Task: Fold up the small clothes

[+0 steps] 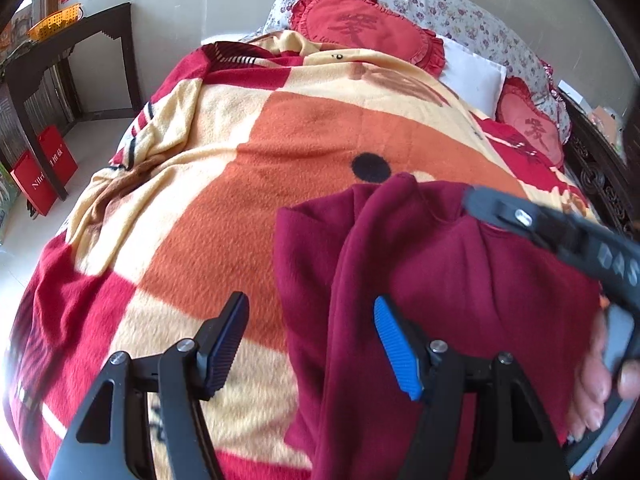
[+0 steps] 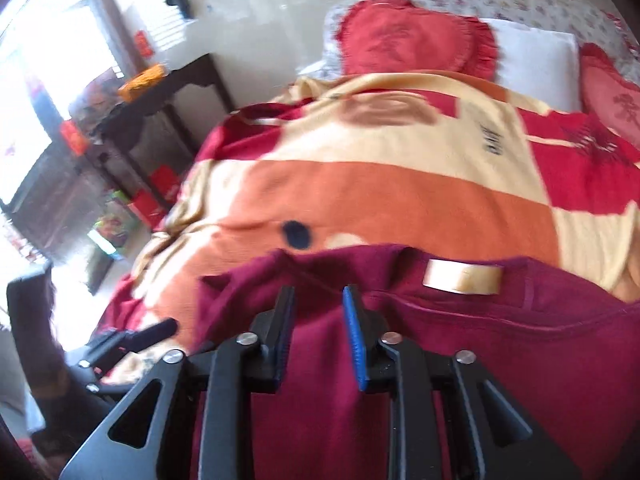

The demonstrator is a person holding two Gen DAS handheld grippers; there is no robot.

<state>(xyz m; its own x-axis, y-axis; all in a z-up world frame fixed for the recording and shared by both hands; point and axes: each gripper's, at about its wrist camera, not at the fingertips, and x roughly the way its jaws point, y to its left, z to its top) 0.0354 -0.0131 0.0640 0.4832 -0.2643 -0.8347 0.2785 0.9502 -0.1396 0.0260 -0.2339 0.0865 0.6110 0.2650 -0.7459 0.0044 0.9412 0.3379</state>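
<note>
The maroon garment (image 1: 440, 280) lies on the blanket (image 1: 208, 208) toward the bed's near edge, under the wide-apart left claw (image 1: 310, 344) and, it seems through blur, unpinched between the slightly parted right claw (image 2: 318, 336), with open blanket beyond.

A fleecy blanket (image 1: 248, 184) in orange, cream and red covers the bed. Two red heart-shaped cushions (image 1: 360, 28) and a white pillow (image 1: 472, 76) lie at its head. A dark side table (image 1: 68, 52) carries an orange basket (image 1: 54, 26); red bags (image 1: 44, 180) stand below.
</note>
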